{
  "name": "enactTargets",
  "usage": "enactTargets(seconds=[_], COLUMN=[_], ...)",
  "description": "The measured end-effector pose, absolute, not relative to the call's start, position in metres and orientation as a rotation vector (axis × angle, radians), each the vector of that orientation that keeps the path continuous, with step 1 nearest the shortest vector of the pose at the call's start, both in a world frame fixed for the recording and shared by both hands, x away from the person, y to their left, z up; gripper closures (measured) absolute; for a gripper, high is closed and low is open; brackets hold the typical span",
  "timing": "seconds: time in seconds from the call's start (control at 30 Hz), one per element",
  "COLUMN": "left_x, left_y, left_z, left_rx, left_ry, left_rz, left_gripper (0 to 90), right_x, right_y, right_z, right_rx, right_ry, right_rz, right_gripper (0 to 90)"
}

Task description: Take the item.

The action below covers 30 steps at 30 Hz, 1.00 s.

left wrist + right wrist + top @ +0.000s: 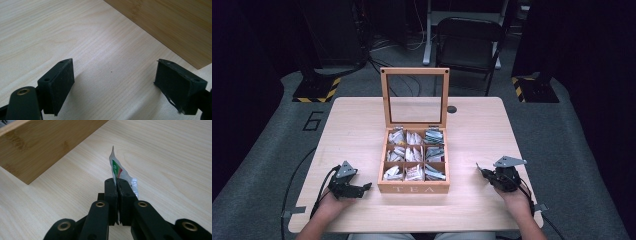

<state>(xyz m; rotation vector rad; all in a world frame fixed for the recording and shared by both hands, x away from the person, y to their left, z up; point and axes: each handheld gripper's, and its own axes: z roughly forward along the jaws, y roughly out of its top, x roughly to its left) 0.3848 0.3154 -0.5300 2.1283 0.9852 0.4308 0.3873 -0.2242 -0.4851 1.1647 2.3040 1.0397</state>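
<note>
A wooden tea box [414, 188] marked TEA stands at the table's middle, its glass lid [414, 96] raised upright, its compartments holding several tea sachets [414, 153]. My left gripper [365, 189] rests low on the table left of the box, open with nothing between its pads [61, 83]. The box's side wall [170, 27] rises beyond it. My right gripper [481, 170] lies right of the box, shut on a white tea sachet [119, 171] with green and red print, which sticks out past the tips. The box's wall [42, 150] lies ahead to its left.
The light wooden table [352, 130] has bare surface on both sides of the box. A small dark disc [452, 109] lies near the far edge. A black folding chair [469, 45] stands beyond the table, with yellow-black striped stand bases [317, 90] on the floor.
</note>
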Motion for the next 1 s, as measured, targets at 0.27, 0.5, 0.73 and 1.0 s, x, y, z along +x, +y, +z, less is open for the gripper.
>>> enactTargets(seconds=[0.27, 0.5, 0.73, 1.0], left_x=[0.385, 0.385, 0.385, 0.385], left_y=[0.315, 0.316, 0.315, 0.315], left_z=[-0.530, -0.530, -0.530, -0.530], left_rx=[2.130, 2.130, 2.128, 2.128], left_ry=[0.985, 0.984, 0.986, 0.986], left_rz=[0.431, 0.432, 0.430, 0.430], left_gripper=[15.5, 15.5, 15.5, 15.5], right_x=[0.386, 0.385, 0.383, 0.381], right_y=[-0.217, -0.211, -0.208, -0.208], right_z=[-0.491, -0.493, -0.491, -0.487], right_rx=[1.149, 1.144, 1.099, 1.126], right_ry=[2.341, 2.380, 2.362, 2.326], right_rz=[1.029, 1.037, 1.067, 1.140], right_gripper=[83.2, 74.4, 52.9, 45.0])
